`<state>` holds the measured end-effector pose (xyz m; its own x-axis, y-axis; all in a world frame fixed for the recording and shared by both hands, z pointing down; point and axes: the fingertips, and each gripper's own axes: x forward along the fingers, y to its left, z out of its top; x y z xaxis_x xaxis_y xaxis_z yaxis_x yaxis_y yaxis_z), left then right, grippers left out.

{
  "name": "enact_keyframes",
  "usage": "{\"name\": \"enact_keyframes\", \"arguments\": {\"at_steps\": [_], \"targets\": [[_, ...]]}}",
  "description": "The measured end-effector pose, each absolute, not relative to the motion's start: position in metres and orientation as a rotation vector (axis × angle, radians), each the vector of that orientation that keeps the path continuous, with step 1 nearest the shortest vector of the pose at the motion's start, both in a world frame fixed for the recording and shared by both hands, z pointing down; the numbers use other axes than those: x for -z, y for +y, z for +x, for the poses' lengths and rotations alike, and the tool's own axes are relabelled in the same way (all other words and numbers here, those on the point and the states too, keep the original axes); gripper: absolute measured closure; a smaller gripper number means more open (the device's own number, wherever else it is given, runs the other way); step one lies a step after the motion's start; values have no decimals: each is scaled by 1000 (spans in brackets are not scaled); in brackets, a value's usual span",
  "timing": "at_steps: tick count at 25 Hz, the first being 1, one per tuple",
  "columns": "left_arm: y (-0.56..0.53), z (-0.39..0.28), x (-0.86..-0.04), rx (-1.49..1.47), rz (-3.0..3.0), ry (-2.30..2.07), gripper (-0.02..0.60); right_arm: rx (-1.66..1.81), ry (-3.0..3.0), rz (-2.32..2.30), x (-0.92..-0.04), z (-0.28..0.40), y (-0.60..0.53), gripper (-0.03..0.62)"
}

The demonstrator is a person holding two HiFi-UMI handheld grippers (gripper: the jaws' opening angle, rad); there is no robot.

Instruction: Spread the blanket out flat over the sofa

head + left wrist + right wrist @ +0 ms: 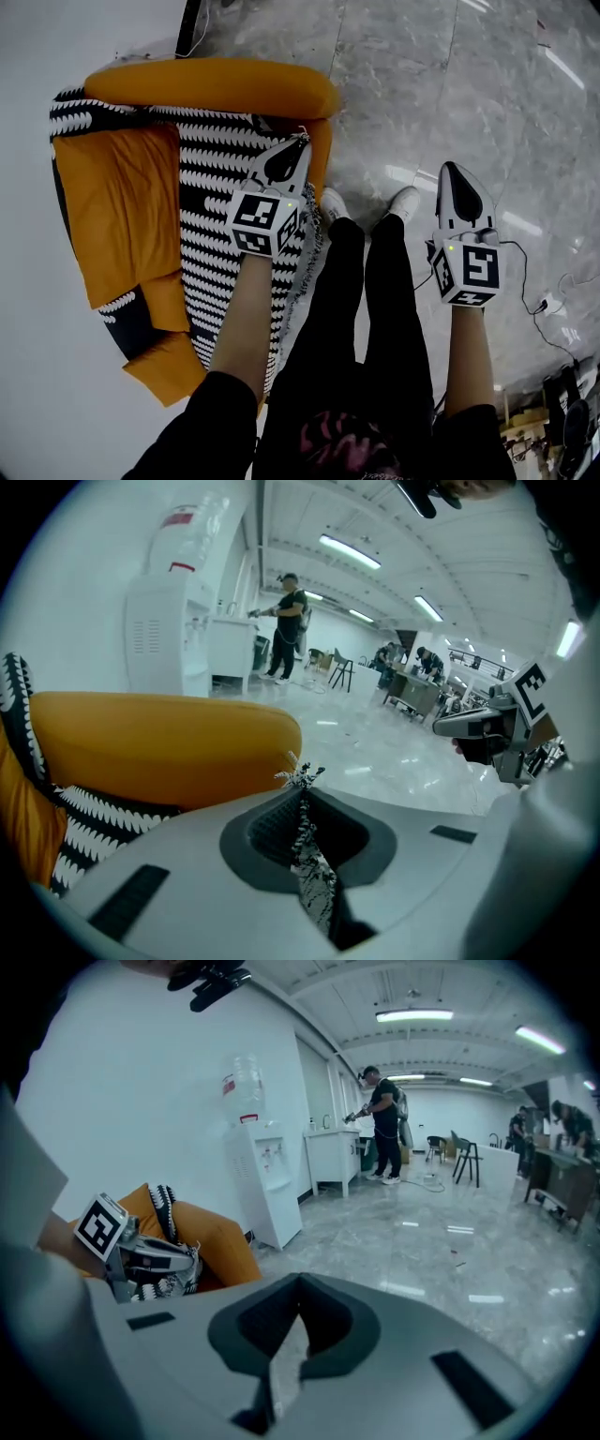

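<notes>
An orange sofa (122, 202) stands against the white wall at the left of the head view. A black-and-white patterned blanket (211, 197) lies across its seat and over its front edge. My left gripper (302, 141) is above the sofa's right front corner, shut on the blanket's fringed edge. In the left gripper view a strip of the blanket (314, 878) runs between the closed jaws, and its fringe (300, 775) sticks out past the tips of the left gripper (302, 794). My right gripper (447, 169) hangs over bare floor to the right, shut and empty. The right gripper (300, 1283) holds nothing.
The person's legs and white shoes (405, 202) stand between the sofa and the right gripper. The floor (450, 84) is glossy marble. A cable and plug (548, 302) lie at the right. A water dispenser (267, 1190) stands by the wall past the sofa. Several people stand far off.
</notes>
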<state>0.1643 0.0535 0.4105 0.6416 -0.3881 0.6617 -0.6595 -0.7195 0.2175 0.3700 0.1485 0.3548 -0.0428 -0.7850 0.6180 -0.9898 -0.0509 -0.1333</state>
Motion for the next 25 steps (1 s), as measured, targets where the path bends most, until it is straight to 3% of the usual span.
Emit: {"name": "enact_keyframes", "arguments": {"at_steps": [8,25], "targets": [[62,195,-423,-898,2366,-859,555,-861,-1892,1849,-374,405,167,574],[53,215,-494,-965,2305,-712,555,-945,-1797,1887,-411,393,166,574]]}}
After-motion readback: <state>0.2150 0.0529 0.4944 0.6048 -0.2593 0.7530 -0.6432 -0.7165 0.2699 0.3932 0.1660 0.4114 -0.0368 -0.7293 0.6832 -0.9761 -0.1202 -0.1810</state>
